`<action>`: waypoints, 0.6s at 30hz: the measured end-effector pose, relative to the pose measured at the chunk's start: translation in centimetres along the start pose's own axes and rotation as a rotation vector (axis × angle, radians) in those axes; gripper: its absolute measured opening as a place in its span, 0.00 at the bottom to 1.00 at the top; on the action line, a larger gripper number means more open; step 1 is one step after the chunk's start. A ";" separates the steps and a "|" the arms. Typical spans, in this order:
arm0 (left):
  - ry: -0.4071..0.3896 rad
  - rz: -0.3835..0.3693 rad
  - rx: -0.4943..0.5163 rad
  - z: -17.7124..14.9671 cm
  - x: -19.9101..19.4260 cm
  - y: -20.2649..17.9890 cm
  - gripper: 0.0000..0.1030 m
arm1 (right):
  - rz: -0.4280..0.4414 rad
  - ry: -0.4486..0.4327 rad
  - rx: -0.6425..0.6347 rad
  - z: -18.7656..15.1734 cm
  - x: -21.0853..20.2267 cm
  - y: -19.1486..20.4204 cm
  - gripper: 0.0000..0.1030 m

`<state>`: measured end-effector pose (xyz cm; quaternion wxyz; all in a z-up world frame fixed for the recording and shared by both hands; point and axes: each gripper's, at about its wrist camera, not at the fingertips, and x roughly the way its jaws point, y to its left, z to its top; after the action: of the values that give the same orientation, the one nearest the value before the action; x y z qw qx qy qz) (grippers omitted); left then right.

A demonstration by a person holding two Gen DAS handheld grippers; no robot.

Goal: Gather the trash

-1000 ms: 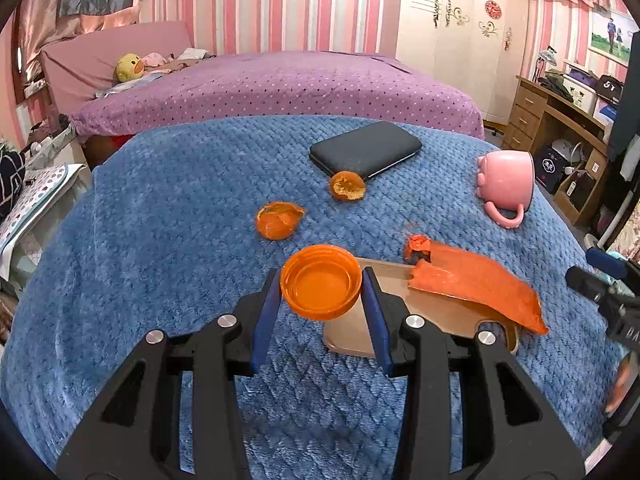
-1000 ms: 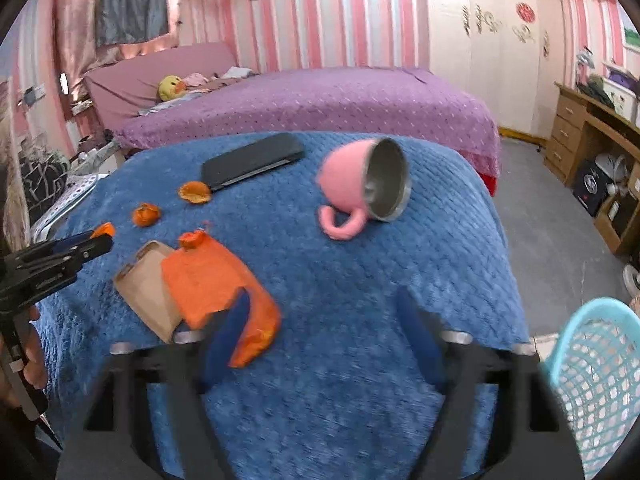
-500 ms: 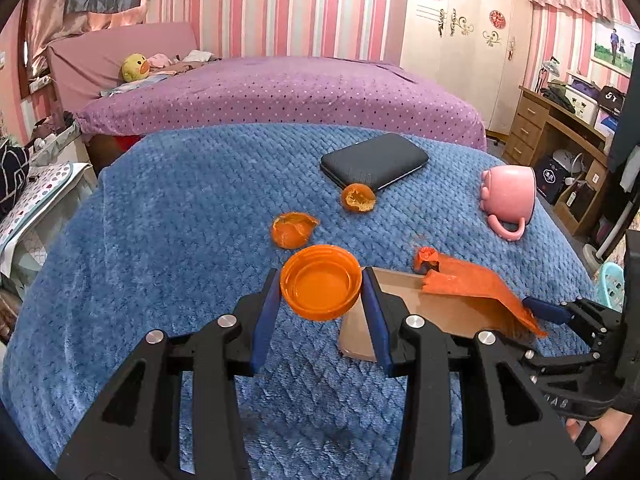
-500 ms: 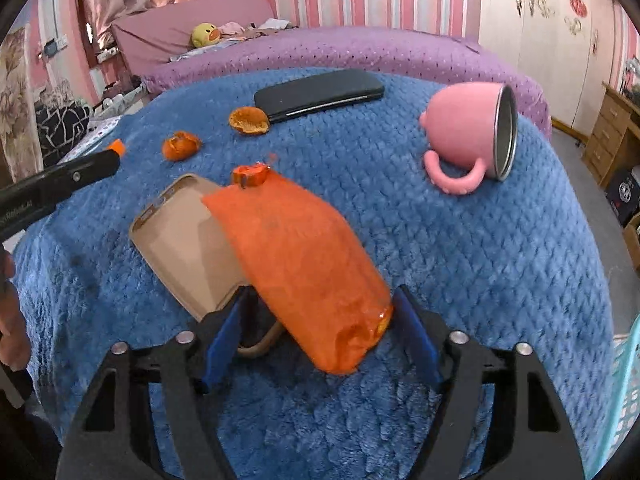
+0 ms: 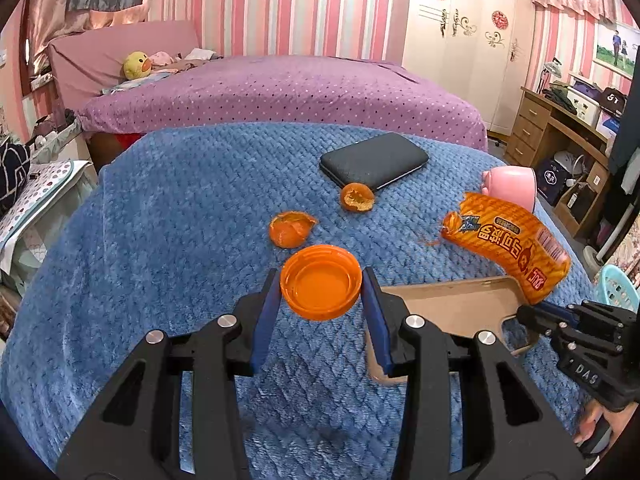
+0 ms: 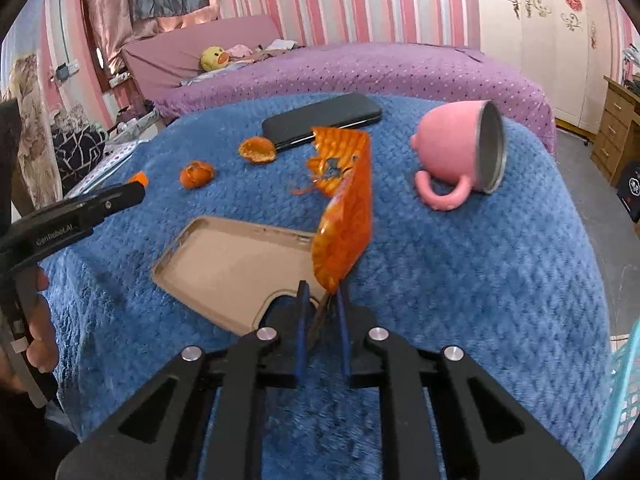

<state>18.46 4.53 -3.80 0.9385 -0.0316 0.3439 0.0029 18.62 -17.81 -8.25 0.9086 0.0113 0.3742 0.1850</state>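
1. Blue blanket [image 5: 168, 216] covers the surface; everything lies on it.
2. Teal basket [image 6: 624, 392] at the right edge of the right wrist view, beside the surface; its contents cannot be seen.
3. Pink mug [image 6: 460, 160] lies on its side, mouth toward the right; the inside looks grey and empty.
4. Black flat case [image 5: 374, 163] at the far side, closed.
5. Tan phone case [image 6: 232, 268] lies hollow side up with nothing inside it.
6. Orange snack wrapper [image 6: 346, 216] is clamped at its lower end in the right gripper [image 6: 322, 300]; it stands up above the tan phone case. Its top is torn open; contents cannot be told.
7. Right gripper jaws have just been closing, with the wrapper between them. A second ago they were wide apart and the wrapper lay flat across the phone case; now it is lifted and its printed side shows in the left wrist view.
8. Orange lid [image 5: 321, 282] is clamped in the left gripper [image 5: 321, 292], hollow side up and empty. Same grip as before, no change.
9. Two orange peels: one [image 5: 290, 229] just beyond the lid, one [image 5: 357, 197] touching the black case edge. Both unmoved.
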 end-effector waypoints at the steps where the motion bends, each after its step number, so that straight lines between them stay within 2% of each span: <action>1: -0.001 -0.001 0.003 0.0 0.0 -0.2 0.38 | -0.005 -0.001 0.002 0.0 -0.2 -0.3 0.12; 4: -0.001 -0.001 0.014 0.0 0.0 -0.8 0.38 | -0.022 -0.013 0.007 0.0 -0.9 -1.0 0.07; 18: -0.002 -0.028 0.053 -0.4 -0.1 -4.7 0.38 | -0.085 -0.059 0.037 -0.4 -4.2 -5.1 0.05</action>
<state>18.24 -0.21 -3.74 0.9393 -0.0115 0.3424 -0.0195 17.30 -24.05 -6.46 0.9260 0.0178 0.3506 0.1389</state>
